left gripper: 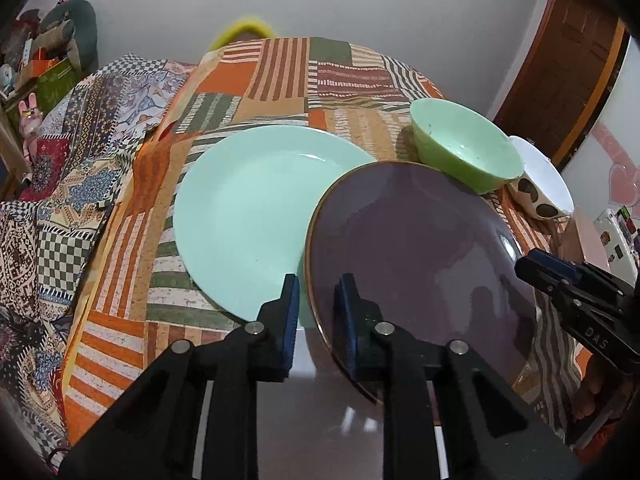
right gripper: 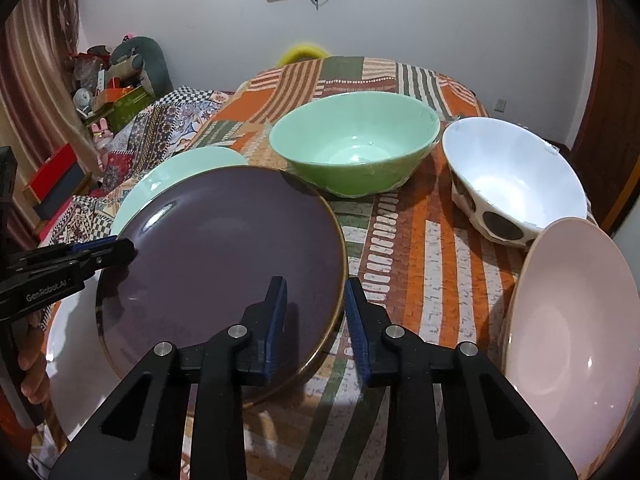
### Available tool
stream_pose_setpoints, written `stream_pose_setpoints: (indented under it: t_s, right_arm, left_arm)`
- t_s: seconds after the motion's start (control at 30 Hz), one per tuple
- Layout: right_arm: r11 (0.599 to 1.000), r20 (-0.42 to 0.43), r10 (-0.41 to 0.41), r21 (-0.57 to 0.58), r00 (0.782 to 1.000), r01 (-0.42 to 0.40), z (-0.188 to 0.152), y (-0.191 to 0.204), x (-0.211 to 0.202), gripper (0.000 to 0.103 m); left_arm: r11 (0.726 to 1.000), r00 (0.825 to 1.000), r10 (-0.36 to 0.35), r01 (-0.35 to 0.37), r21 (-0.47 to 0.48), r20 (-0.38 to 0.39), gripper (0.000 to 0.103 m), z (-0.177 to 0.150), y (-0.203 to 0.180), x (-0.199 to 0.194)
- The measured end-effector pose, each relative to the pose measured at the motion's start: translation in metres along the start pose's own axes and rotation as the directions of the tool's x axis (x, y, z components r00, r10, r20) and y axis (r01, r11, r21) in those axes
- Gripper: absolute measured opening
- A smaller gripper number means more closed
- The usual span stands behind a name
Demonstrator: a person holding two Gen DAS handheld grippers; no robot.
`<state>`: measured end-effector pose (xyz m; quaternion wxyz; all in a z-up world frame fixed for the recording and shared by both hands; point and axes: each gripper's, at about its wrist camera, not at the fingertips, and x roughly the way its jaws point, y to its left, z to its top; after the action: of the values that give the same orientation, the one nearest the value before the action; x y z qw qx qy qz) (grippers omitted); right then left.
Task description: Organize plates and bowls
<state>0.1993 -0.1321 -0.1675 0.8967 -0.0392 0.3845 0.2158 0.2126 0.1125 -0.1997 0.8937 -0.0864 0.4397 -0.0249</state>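
Observation:
A dark purple plate (left gripper: 420, 248) (right gripper: 220, 256) with a brown rim lies across a mint plate (left gripper: 244, 212) (right gripper: 168, 176) and a white plate (right gripper: 68, 344). My left gripper (left gripper: 319, 284) is shut on the purple plate's left rim, one pad over the plate and one outside it. From the opposite side, my right gripper (right gripper: 315, 292) is shut on the right rim in the same way. Each gripper also shows in the other's view, clamped on the plate's edge: the right gripper (left gripper: 530, 265) and the left gripper (right gripper: 125, 250).
A green bowl (right gripper: 352, 148) (left gripper: 464, 152) and a white bowl with dark spots (right gripper: 512, 180) (left gripper: 540, 184) stand behind the plates on the patchwork tablecloth (right gripper: 420, 272). A pink bowl (right gripper: 568, 340) sits close at the right. Cluttered shelves and a patterned cloth are at the left.

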Motion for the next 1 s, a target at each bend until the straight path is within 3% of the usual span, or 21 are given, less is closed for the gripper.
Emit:
stream_pose_setpoints:
  t_s: [0.37,1.0]
  right_arm:
    - [0.998,-0.05,0.045,0.048,0.998,-0.043,0.0,-0.007,0.018,0.025]
    - [0.998,-0.023,0.035,0.043,0.999,-0.034,0.0,-0.007,0.003,0.023]
  left_arm:
    - [1.0,1.0,-0.024,0.024,0.0,-0.011,0.02,0.004,0.001,0.008]
    - [0.999,0.999,-0.04,0.04,-0.003,-0.029,0.021,-0.009,-0.006,0.001]
